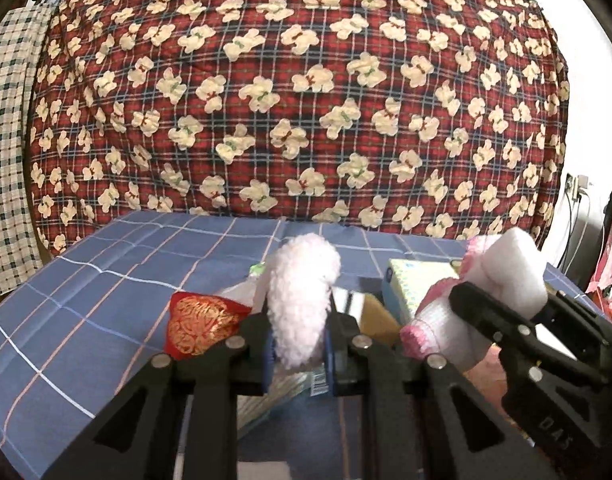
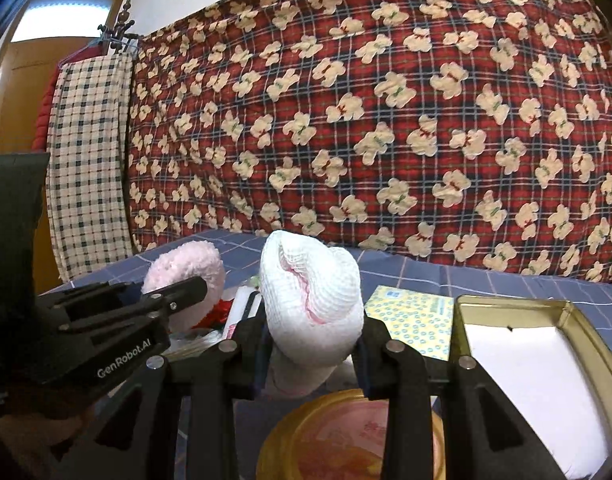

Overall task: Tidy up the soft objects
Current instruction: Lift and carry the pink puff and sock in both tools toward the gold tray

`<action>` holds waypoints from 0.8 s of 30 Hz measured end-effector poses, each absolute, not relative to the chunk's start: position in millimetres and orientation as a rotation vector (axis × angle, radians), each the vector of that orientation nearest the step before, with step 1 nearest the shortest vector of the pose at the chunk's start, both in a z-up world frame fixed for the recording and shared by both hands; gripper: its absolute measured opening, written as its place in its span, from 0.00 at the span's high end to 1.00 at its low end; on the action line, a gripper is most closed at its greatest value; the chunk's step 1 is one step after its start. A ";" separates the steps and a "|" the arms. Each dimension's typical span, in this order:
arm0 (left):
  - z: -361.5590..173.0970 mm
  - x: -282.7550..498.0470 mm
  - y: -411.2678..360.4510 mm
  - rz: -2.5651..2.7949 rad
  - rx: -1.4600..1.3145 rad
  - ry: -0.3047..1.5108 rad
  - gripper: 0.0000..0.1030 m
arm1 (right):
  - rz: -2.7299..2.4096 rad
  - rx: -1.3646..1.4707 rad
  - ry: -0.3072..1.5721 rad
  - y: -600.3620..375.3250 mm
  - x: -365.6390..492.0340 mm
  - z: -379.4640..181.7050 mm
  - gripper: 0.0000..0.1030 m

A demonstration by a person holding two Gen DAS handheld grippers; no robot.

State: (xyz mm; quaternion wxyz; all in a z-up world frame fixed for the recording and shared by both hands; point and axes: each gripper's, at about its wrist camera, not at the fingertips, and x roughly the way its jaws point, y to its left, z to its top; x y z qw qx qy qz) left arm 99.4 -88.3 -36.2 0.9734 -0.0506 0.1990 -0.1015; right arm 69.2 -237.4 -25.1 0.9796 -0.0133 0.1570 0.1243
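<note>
Grippers hover side by side above the blue checked tablecloth [image 1: 106, 280]. The left gripper [image 1: 300, 346] is clamped on a fluffy pale-pink plush roll [image 1: 302, 296] standing upright between its fingers. The right gripper [image 2: 312, 354] pinches a white-and-pink knitted cloth bundle [image 2: 312, 296], held above a round golden tin lid [image 2: 346, 440], beside an open rectangular metal tin [image 2: 518, 352].

Left gripper [image 1: 300, 344] clamped on fluffy pale-pink sock [image 1: 302, 300], sock upright between fingers. Right gripper [image 1: 506, 304] at right edge, closed on white-and-pink knit sock [image 1: 446, 328]. Red gold-embroidered pouch [image 1: 198, 324] on blue checked tablecloth [image 1: 106, 288], left of fluffy sock.
</note>
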 end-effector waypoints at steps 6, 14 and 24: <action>-33.2 94.6 -101.7 -0.221 -0.074 0.366 0.84 | 0.222 -0.016 0.301 -242.8 66.2 -23.7 0.64; -32.7 89.7 -106.3 -0.198 -0.064 0.342 0.84 | 0.182 -0.008 0.289 -248.2 62.6 -23.1 0.64; -32.6 82.8 -121.4 -0.197 -0.043 0.330 0.84 | 0.146 -0.006 0.270 -252.5 56.6 -23.1 0.64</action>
